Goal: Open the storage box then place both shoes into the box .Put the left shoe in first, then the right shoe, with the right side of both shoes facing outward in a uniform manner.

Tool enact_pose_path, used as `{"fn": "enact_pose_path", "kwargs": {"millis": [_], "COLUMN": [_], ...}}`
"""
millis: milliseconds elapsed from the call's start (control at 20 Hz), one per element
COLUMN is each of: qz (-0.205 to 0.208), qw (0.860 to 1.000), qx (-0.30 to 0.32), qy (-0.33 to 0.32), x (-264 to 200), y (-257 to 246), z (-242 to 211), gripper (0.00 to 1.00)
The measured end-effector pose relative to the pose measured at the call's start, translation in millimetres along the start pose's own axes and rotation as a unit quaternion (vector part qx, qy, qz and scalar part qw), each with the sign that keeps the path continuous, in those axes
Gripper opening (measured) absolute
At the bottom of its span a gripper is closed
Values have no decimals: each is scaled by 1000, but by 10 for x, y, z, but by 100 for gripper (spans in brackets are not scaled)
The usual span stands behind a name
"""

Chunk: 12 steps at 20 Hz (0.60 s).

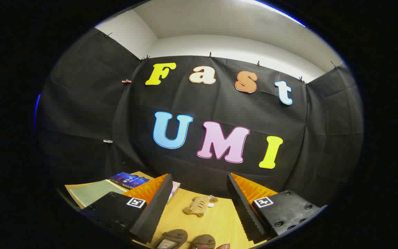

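Note:
My gripper is open and held above a yellow wooden table, with nothing between its fingers. Two small dark brown shoes stand side by side low between the fingers, close to me: one near the left finger, the other to its right. Only their tops show. A reddish-brown tip, perhaps a fingertip, pokes in just right of the second shoe. A tan bone-shaped soft toy lies further ahead between the fingers, with a small white piece at its far end.
Beyond the left finger lie a blue printed box or book, a green mat and a pale pinkish item partly hidden by that finger. The black cloth wall closes off the table's far side.

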<state>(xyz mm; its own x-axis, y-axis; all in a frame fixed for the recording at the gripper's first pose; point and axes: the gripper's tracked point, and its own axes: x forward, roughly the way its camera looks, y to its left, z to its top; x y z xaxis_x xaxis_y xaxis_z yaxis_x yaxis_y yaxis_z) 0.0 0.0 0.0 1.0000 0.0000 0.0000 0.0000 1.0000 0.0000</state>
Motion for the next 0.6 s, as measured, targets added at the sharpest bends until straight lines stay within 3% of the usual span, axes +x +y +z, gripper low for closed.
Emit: {"fn": "enact_pose_path", "kwargs": {"millis": [600], "qz": [15], "qw": [1000], "qx": [2], "qy": [-3], "x": [-34], "y": [36], "z": [24], "gripper": [97]}}
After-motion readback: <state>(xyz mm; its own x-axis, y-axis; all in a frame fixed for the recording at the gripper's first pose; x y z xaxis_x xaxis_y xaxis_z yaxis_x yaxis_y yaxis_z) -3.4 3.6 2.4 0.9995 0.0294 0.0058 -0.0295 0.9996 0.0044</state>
